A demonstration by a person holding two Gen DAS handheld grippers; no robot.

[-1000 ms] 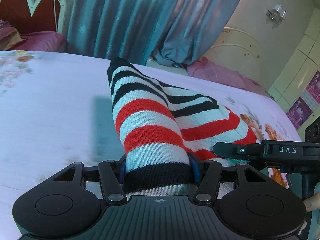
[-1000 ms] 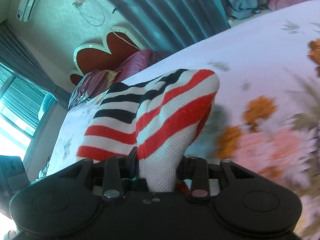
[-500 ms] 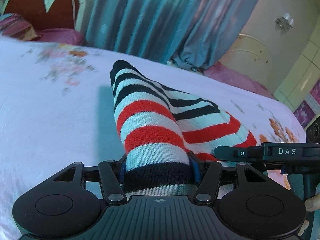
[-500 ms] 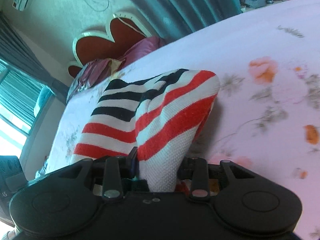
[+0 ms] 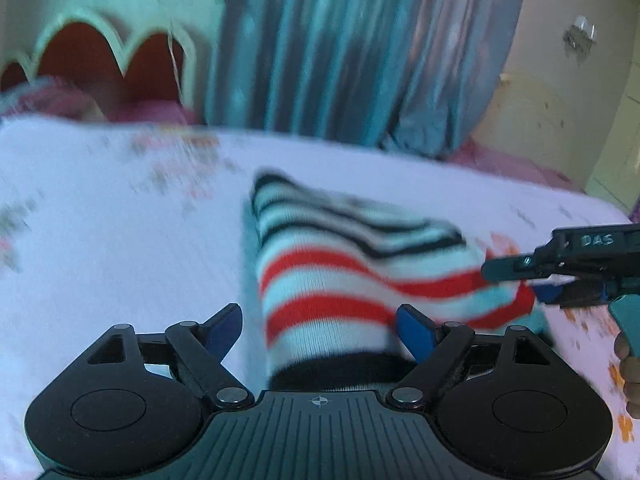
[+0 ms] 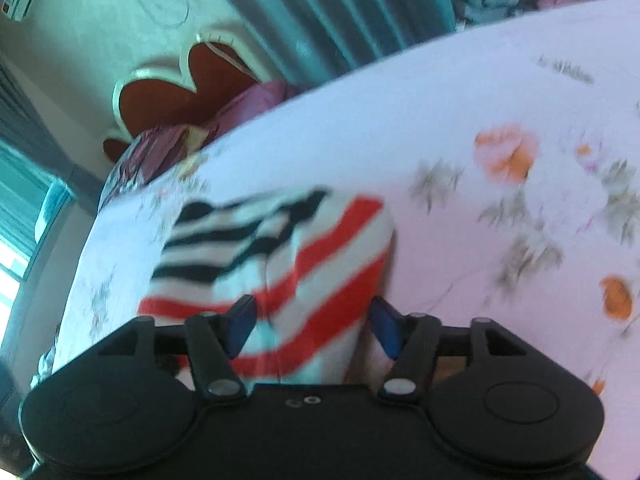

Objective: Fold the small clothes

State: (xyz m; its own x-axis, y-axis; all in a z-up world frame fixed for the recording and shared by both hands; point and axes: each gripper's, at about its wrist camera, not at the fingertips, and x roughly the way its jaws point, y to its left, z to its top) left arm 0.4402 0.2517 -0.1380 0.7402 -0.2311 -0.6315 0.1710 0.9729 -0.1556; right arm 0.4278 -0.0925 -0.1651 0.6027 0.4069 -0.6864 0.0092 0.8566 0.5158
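Observation:
A small knitted garment (image 5: 344,280) with red, white and black stripes lies folded on the white floral bed sheet (image 5: 120,280). My left gripper (image 5: 320,328) is open, its blue pads apart on either side of the garment's black-edged end. My right gripper (image 6: 312,324) is open too, with the garment (image 6: 280,256) between its spread fingers. The right gripper also shows in the left wrist view (image 5: 560,276), at the garment's right end.
A red scalloped headboard (image 5: 108,60) and pink pillows (image 6: 168,148) stand at the bed's far end. Teal curtains (image 5: 340,48) hang behind the bed. The sheet (image 6: 500,160) stretches out to the right of the garment.
Both grippers have opened and let go of the striped garment, which now lies lower on the sheet. Both views are blurred by motion.

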